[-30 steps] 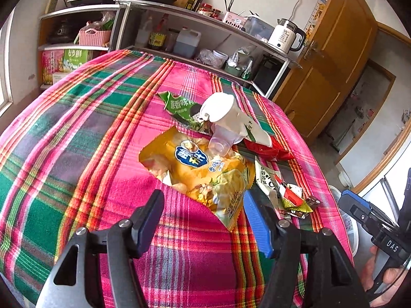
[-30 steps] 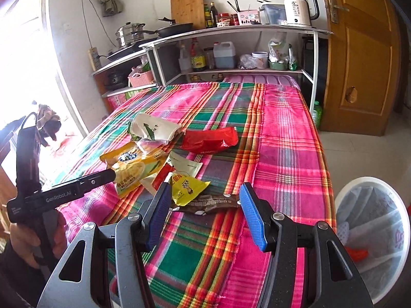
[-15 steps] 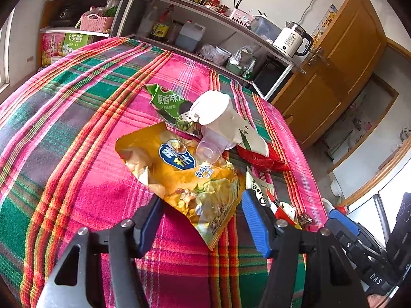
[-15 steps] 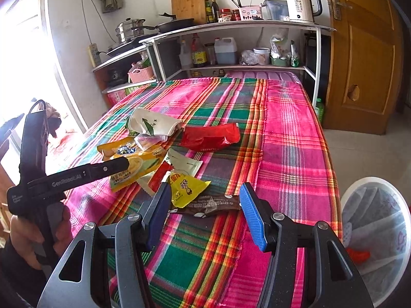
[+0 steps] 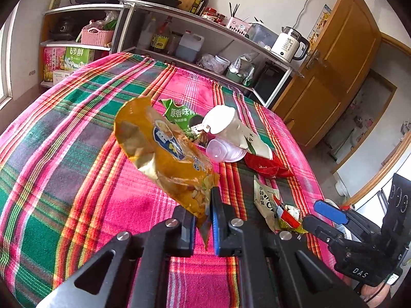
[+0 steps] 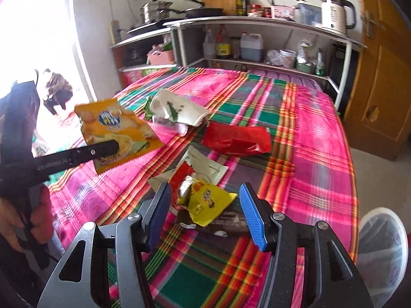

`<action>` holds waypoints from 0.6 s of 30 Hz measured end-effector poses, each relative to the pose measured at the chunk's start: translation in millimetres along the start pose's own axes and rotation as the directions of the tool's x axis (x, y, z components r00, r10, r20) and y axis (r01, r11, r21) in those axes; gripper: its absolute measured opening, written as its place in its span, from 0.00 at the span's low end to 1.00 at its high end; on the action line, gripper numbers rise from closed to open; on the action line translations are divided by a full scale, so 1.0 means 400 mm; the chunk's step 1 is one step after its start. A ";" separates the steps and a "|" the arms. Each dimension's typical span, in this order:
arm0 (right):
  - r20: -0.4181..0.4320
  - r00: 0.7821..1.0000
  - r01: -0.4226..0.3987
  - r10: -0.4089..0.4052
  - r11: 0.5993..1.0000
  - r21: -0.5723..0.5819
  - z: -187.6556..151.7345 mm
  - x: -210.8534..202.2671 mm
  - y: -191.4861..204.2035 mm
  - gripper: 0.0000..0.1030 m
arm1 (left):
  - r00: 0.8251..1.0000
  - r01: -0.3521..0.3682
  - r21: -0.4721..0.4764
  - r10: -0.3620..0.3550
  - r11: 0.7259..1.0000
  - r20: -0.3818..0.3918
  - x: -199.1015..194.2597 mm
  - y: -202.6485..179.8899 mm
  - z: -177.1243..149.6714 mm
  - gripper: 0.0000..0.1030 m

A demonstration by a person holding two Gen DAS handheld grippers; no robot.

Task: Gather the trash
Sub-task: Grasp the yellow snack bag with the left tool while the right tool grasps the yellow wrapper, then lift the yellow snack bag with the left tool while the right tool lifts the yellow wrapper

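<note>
A yellow snack bag (image 5: 164,151) hangs tilted above the plaid cloth. My left gripper (image 5: 201,213) is shut on its lower corner, the jaws closing tight. The right wrist view shows the same bag (image 6: 115,128) lifted at the left, with the left gripper (image 6: 102,148) across it. My right gripper (image 6: 204,187) stands open low over a small yellow wrapper (image 6: 208,202), which lies between its fingers without touching the pads, on top of a brown wrapper (image 6: 226,220). A white paper cup (image 5: 228,125), a clear plastic cup (image 5: 221,151), a green packet (image 5: 179,113) and a red bag (image 5: 267,166) lie mid-table.
The table (image 5: 77,154) wears a pink and green plaid cloth. A white bin (image 6: 382,251) with a liner stands on the floor past the table's right edge. A shelf unit (image 6: 257,25) with pots, bottles and a kettle lines the far wall, beside a wooden door (image 6: 380,77).
My left gripper has shut on the yellow snack bag and raised it off the cloth. My right gripper has come forward and lower, so the small yellow wrapper now lies between its fingers.
</note>
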State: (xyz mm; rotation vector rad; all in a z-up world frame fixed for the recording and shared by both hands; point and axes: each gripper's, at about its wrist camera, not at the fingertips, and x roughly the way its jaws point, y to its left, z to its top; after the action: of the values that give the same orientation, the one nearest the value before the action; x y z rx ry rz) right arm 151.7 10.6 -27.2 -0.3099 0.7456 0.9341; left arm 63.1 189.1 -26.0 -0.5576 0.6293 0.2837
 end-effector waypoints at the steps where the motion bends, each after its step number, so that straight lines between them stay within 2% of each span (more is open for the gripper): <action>1: -0.011 1.000 -0.003 0.003 1.000 -0.013 0.003 0.013 0.007 0.55 | 1.000 0.001 -0.001 -0.001 1.000 0.003 -0.005 0.006 -0.002 0.10; 8: -0.115 0.992 -0.053 0.045 0.996 -0.067 0.006 0.092 0.035 0.54 | 1.000 0.012 -0.010 -0.012 1.000 -0.007 -0.015 0.030 -0.011 0.10; 12: -0.131 0.988 -0.084 0.081 0.996 -0.015 0.009 0.095 0.017 0.54 | 1.000 0.023 -0.007 -0.023 1.000 -0.010 -0.014 0.026 -0.013 0.09; 13: -0.131 0.987 -0.093 0.092 0.996 -0.002 0.009 0.093 0.015 0.52 | 1.000 0.026 -0.006 -0.026 1.000 -0.012 -0.012 0.025 -0.012 0.09; 14: -0.131 0.986 -0.098 0.098 0.995 0.007 0.007 0.093 0.015 0.45 | 0.999 0.029 -0.005 -0.029 1.000 -0.013 -0.012 0.024 -0.013 0.09; 18: -0.128 0.987 -0.097 0.098 0.995 0.013 0.004 0.086 0.025 0.42 | 0.999 0.033 0.001 -0.033 0.999 -0.015 -0.012 0.022 -0.014 0.09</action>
State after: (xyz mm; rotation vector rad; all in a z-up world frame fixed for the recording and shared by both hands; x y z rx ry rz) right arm 157.2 38.2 -49.1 -0.3327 0.8883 1.0111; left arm 53.1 192.8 -30.6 -0.5693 0.6336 0.2482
